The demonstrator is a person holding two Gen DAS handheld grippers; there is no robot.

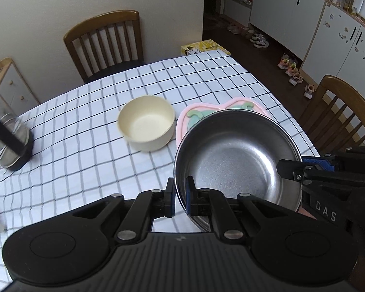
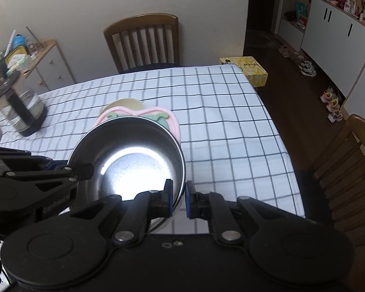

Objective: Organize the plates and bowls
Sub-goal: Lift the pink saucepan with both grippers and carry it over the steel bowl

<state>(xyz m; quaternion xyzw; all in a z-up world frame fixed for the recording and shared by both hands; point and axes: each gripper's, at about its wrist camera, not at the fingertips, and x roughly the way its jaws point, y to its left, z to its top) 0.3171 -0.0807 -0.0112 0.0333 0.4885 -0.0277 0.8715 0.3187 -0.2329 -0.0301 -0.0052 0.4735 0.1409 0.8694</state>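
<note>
A steel bowl (image 1: pixel 233 155) hangs above the checked tablecloth, held by both grippers. My left gripper (image 1: pixel 181 194) is shut on its near-left rim, one pad inside and one outside. My right gripper (image 2: pixel 178 198) is shut on the opposite rim of the steel bowl (image 2: pixel 131 155); in the left wrist view the right gripper (image 1: pixel 292 170) reaches in from the right. Under and beyond the bowl lies a pink plate with green figures (image 1: pixel 206 112), partly hidden. A cream bowl (image 1: pixel 146 123) stands on the cloth left of the plate; the right wrist view shows only the cream bowl's rim (image 2: pixel 124 102).
A glass jug with a black handle (image 1: pixel 8 143) stands at the table's left side. Wooden chairs stand at the far side (image 1: pixel 107 41) and at the right (image 1: pixel 340 114). A yellow box (image 2: pixel 245 70) sits past the far right corner. Shoes lie along white cupboards.
</note>
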